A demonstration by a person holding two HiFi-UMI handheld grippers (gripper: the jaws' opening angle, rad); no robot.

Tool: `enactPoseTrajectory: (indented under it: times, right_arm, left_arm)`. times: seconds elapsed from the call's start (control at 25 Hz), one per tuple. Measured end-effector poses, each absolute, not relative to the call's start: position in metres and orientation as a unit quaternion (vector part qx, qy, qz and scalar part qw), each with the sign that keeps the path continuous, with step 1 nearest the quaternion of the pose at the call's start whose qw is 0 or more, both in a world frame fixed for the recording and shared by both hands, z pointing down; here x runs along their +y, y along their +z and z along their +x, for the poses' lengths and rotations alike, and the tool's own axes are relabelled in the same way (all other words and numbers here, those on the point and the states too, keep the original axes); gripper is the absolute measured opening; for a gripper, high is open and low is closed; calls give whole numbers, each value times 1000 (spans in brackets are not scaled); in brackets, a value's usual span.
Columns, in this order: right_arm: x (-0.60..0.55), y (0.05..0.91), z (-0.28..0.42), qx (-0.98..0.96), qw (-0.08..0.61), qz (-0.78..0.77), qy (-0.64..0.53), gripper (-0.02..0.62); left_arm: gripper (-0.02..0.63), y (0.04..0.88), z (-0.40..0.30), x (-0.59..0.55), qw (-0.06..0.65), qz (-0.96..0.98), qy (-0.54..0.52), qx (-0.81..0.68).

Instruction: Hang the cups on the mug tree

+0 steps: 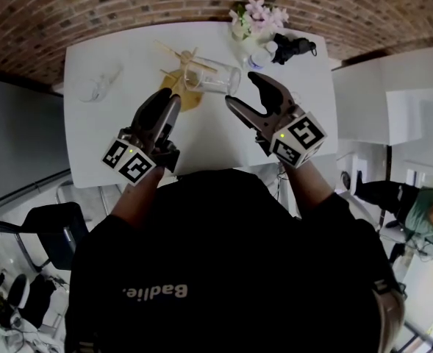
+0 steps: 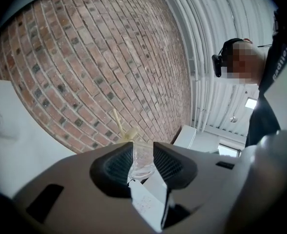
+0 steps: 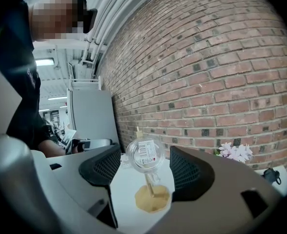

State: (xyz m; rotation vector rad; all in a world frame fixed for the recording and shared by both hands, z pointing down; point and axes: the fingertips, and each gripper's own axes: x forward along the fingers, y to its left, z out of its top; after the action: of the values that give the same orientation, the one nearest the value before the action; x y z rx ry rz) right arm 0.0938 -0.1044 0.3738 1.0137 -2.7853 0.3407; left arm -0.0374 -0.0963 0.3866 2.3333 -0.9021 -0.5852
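Note:
The wooden mug tree (image 1: 184, 65) stands on its round base (image 1: 190, 98) at the middle of the white table (image 1: 223, 142). A clear glass cup (image 1: 217, 79) hangs on a peg at its right side. A second clear cup (image 1: 98, 85) rests on the table far to the left. My left gripper (image 1: 170, 98) hovers just in front of the tree base, open, nothing held. In the left gripper view the hung cup (image 2: 142, 162) shows beyond the gap between the jaws. My right gripper (image 1: 242, 88) stands open, just right of the hung cup (image 3: 144, 155), whose labelled bottom faces it.
A vase of pale flowers (image 1: 256, 17) and a black object (image 1: 293, 46) stand at the table's far right corner. A brick wall runs behind the table. A white cabinet (image 1: 381, 101) is on the right, a dark chair (image 1: 54, 226) at the lower left.

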Motion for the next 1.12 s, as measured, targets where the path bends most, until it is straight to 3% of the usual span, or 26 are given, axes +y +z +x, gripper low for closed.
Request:
enactPoseTrajectory:
  times: [0.56,1.12]
  right_arm:
    - [-55,355,93,-930,55,339,128,307]
    - [-9,334,65,-939,19,325,115,135]
  left_arm:
    - [67,362,-35,-51,259,897,-131,-334]
    - [25,333,-29,-12,227,922,-97,-299]
